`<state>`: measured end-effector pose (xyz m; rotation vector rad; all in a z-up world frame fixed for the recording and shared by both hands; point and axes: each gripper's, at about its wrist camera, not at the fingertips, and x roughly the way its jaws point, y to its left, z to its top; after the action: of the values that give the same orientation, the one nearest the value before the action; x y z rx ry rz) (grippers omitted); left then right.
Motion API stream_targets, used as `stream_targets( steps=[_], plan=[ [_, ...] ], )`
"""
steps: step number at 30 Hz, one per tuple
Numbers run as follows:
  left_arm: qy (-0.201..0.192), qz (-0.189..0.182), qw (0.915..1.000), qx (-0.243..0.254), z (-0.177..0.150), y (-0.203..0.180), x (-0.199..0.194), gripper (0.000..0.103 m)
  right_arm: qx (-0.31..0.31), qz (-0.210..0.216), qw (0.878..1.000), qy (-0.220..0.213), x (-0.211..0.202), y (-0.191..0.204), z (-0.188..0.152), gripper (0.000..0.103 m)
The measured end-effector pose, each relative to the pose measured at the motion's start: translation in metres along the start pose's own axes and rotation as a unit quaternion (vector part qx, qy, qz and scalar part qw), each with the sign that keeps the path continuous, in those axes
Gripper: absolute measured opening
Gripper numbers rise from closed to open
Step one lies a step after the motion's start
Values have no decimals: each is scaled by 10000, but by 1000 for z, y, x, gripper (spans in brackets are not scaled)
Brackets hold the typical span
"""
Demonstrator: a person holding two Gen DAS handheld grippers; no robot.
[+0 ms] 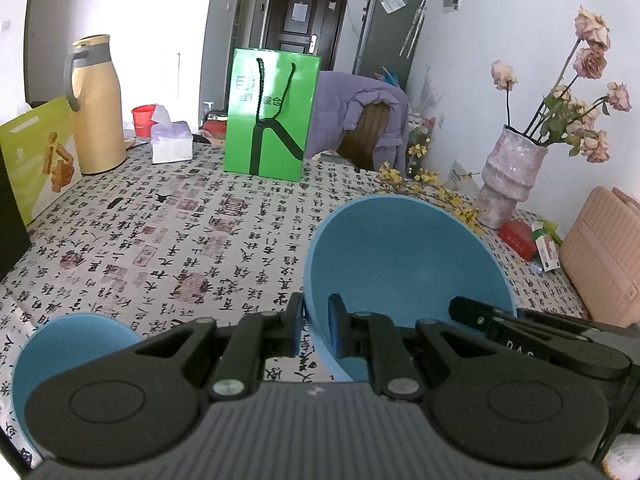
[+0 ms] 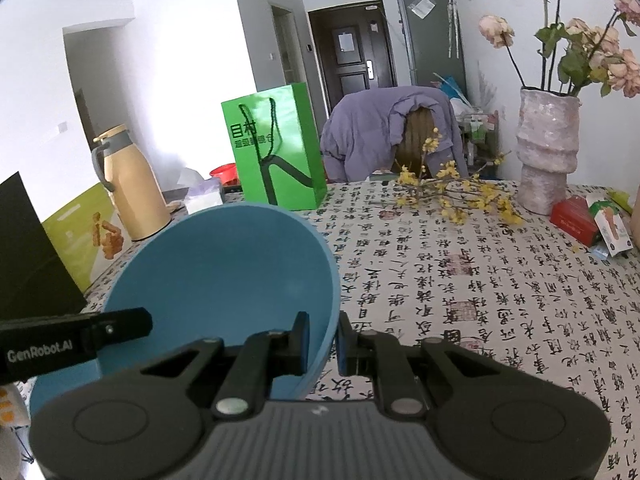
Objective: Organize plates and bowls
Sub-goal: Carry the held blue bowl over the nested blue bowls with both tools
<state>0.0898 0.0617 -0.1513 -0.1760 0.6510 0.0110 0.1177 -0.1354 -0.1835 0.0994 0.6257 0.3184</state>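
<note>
the blue bowl [image 1: 404, 268] is tipped up off the desk [image 1: 192, 232], its round mouth turned back toward the cameras and its rim tilted rather than level; being round, it has no long axis to speak of. in the left wrist view the left tongs [image 1: 316, 326] pinch its rim at about 7 o'clock on the bowl, one pad inside and one outside the wall. in the right wrist view the right tongs [image 2: 323, 342] clamp the same bowl [image 2: 224, 280] at its rim near 4 o'clock, again with the wall between the pads. the bowl is plain matte blue, smooth inside, with nothing in it. a second blue bowl [image 1: 76, 344] sits low at 8 o'clock in the left view, partly hidden behind the tong body. farther back on the calligraphy-print desk cloth stand a green paper bag [image 1: 272, 112] at 12 o'clock, a tan thermos jug [image 1: 98, 104] at 10 o'clock, a tissue box [image 1: 172, 142], and a pink vase [image 1: 512, 176] of dried roses at 2 o'clock, with yellow flower sprigs [image 2: 452, 192] lying beside it.
</note>
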Motion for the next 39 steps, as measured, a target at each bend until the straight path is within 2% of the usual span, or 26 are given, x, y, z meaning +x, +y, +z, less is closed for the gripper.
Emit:
stream_targets(
  steps=[39],
  plan=[
    [-364, 315, 9976, -504, -10, 95, -46, 14, -505, 379, 9980, 102, 12, 107, -11, 13]
  ],
)
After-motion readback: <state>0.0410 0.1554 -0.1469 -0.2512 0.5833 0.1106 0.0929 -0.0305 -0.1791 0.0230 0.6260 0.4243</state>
